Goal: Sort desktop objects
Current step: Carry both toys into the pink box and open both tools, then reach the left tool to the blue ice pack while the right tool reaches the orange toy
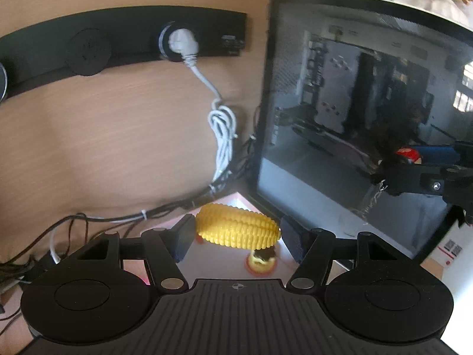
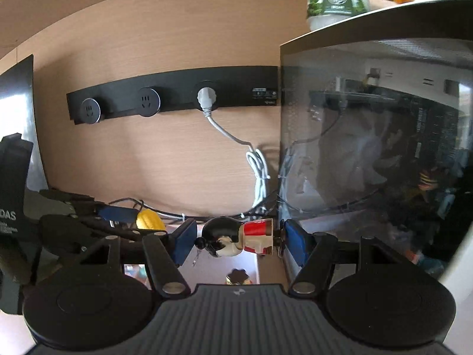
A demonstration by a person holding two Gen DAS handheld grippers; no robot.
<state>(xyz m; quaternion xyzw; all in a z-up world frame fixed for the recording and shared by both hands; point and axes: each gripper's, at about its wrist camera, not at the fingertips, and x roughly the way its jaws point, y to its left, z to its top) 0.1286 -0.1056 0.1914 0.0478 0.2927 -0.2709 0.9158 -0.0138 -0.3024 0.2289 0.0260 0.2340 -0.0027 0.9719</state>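
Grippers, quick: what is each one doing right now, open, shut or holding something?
Left gripper: shut on the yellow toy corn cob, held crosswise, off the desk.
Right gripper: shut on the small figurine, lying sideways between the pads.

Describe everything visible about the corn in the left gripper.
The corn is a bright yellow toy cob, glossy like plastic, with neat rows of moulded kernels. It lies crosswise between the fingers of the left gripper, both pads pressing its ends, so it is held off the surface. No husk shows. A small yellow and black item sits below it, not clearly touching. From the right wrist only one yellow end appears.
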